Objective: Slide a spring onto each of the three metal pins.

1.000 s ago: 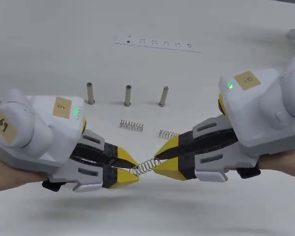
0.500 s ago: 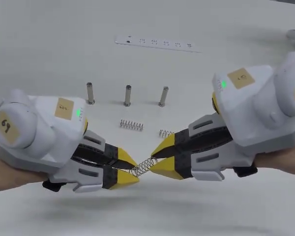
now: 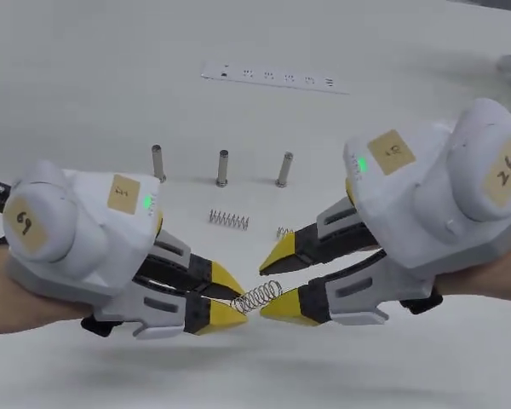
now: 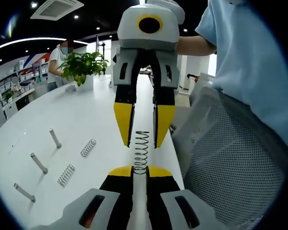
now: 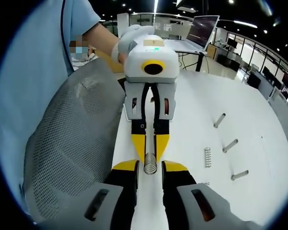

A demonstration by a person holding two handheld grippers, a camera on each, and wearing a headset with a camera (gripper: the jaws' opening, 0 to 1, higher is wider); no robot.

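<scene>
Left gripper [image 3: 230, 300] is clamped on one end of a spring [image 3: 257, 297], lower centre of the head view. Right gripper [image 3: 270, 290] faces it nose to nose, released, with one jaw on either side of the spring's free end.

In the left gripper view the spring [image 4: 141, 151] sticks up from the closed yellow tips, at centre frame.

Three pins [image 3: 222, 167] stand upright in a row at mid-frame, bare. Two other springs [image 3: 228, 219] lie flat on the table [image 3: 68, 85], between the pins and the grippers. Power strip [image 3: 268, 77] lies at upper centre.
</scene>
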